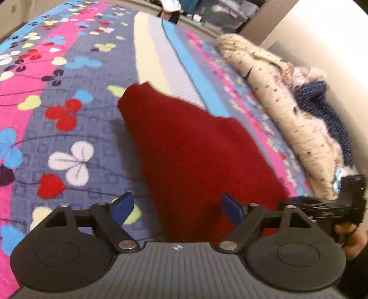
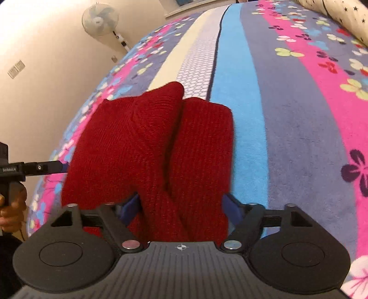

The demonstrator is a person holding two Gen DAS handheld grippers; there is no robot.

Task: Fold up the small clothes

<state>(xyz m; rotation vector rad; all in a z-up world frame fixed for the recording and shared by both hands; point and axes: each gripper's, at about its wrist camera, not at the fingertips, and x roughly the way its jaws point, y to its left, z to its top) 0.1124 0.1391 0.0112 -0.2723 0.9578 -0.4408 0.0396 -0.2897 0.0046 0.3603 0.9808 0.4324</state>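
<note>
A dark red knitted garment [image 1: 195,147] lies folded on the flowered bedspread [image 1: 69,115]. In the right wrist view the garment [image 2: 161,142] shows two folded lobes side by side. My left gripper [image 1: 178,207] is open, its blue fingertips [image 1: 124,207] wide apart, with the garment's near end between them. My right gripper [image 2: 181,207] is open too, its jaws standing on either side of the garment's near end. The right gripper shows at the right edge of the left wrist view [image 1: 333,207], and the left one at the left edge of the right wrist view [image 2: 34,169].
A rolled cream patterned quilt [image 1: 287,110] and a dark blue cloth [image 1: 326,108] lie along the wall on the right. A standing fan [image 2: 101,19] is by the far wall. The bedspread [image 2: 299,115] stretches wide around the garment.
</note>
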